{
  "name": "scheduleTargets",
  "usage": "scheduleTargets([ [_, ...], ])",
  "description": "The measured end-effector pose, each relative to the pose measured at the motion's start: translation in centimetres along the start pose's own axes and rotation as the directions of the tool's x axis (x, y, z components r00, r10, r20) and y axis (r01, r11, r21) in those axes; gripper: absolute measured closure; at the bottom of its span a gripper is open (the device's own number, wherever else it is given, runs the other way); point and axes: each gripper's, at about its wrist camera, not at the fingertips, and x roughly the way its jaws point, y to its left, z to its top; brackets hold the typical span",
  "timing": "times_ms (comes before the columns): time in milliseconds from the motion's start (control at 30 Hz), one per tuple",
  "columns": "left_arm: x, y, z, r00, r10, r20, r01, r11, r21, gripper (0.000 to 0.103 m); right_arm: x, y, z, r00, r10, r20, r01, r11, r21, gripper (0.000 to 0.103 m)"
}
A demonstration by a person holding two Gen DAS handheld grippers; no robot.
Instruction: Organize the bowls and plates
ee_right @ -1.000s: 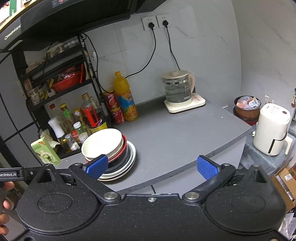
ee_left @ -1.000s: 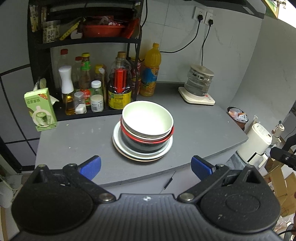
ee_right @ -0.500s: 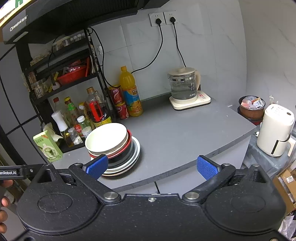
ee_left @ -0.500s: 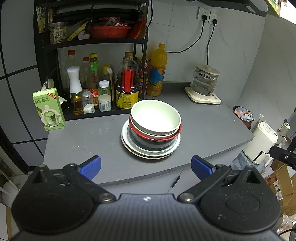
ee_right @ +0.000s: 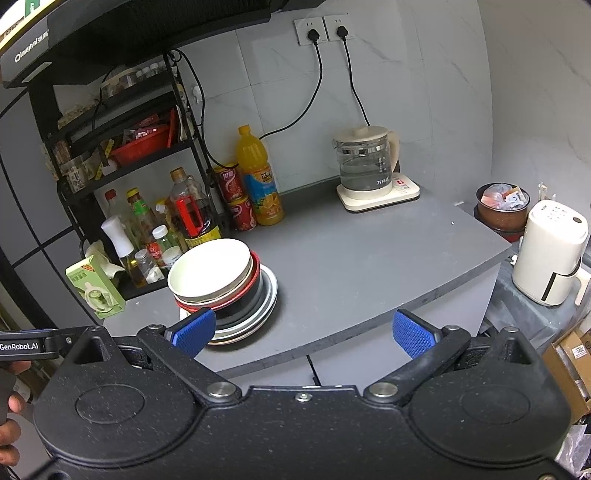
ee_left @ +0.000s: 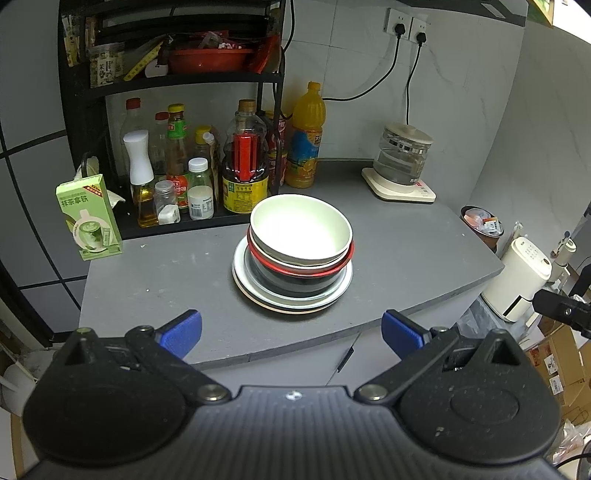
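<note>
Sitting mid-surface [ee_left: 155, 295], the stack [ee_left: 295, 258] has a cream bowl [ee_left: 301, 229] nested in a red-rimmed bowl [ee_left: 306, 267] on plates [ee_left: 291, 301]. It looks stiff, smooth and breakable, probably heavy as one; the top bowl's rim seems the safest hold. Left tongs [ee_left: 291, 330] and right tongs [ee_right: 303, 330] are both spread wide, empty, touching nothing, short of the stack.

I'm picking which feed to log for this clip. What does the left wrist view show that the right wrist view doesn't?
Only the left wrist view looks down into the white bowl topping the stack. Only the right wrist view shows a person's hand and the range hood. Both share the stacked plates, the kettle, the bottle rack, and an open, empty hand-held gripper: left, right.
</note>
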Motion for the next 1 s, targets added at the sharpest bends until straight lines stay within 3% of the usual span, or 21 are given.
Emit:
scheduleTargets([
  [1000,0.34,-0.19,-0.34,1.0,-0.002,-0.009,0.002,1.0,0.0,0.0,0.05,0.5,-0.28,1.0,-0.008,-0.007,0.008,1.0,-0.017,0.0],
])
